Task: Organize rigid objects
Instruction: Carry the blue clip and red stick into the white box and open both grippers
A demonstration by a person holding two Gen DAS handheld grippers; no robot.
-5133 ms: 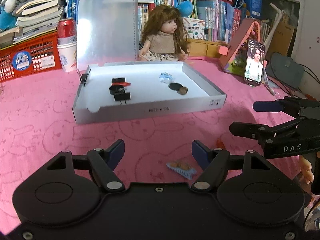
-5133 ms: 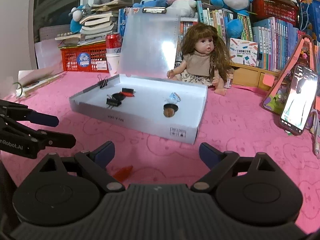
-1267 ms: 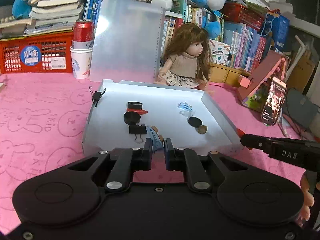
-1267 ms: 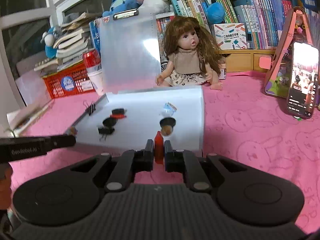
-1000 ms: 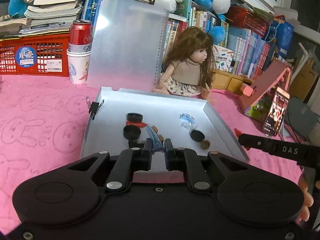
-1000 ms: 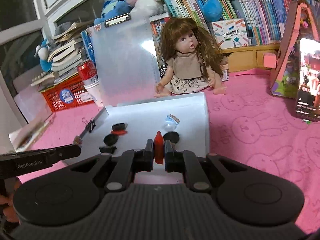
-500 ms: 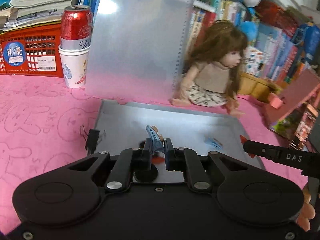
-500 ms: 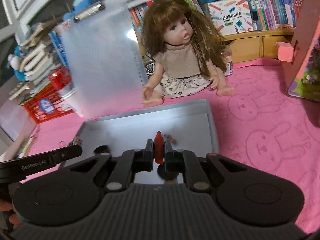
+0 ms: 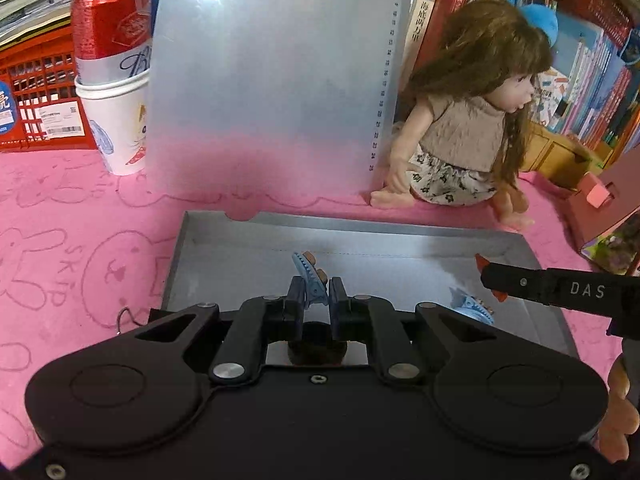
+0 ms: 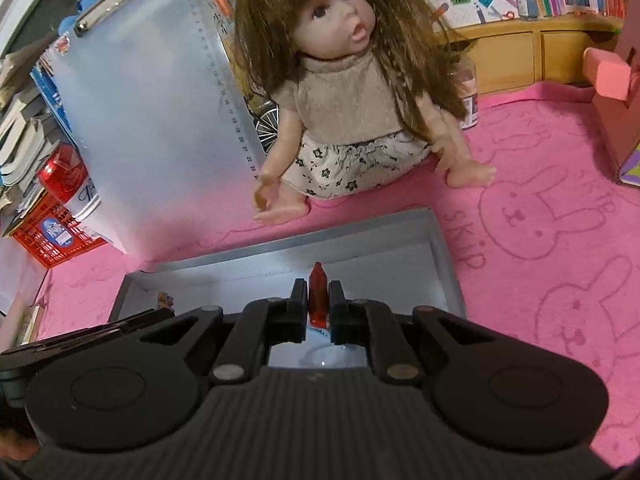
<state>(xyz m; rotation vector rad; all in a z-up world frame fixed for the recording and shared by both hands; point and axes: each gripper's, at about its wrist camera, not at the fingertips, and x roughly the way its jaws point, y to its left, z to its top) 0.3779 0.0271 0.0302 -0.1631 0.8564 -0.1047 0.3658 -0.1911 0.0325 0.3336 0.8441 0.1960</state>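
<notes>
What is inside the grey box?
In the grey box: a light blue hair clip and a dark round thing, half hidden. The hand-held grippers cover the rest.

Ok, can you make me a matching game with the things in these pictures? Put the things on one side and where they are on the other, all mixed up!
Things:
1. blue hair clip
2. red clip
3. red can
4. doll

Places:
A. sitting on the pink cloth behind the grey tray
B. standing in a white paper cup
C. pinched in the left gripper
D. pinched in the right gripper

Pairs: 1-C, 2-D, 3-B, 4-A
</notes>
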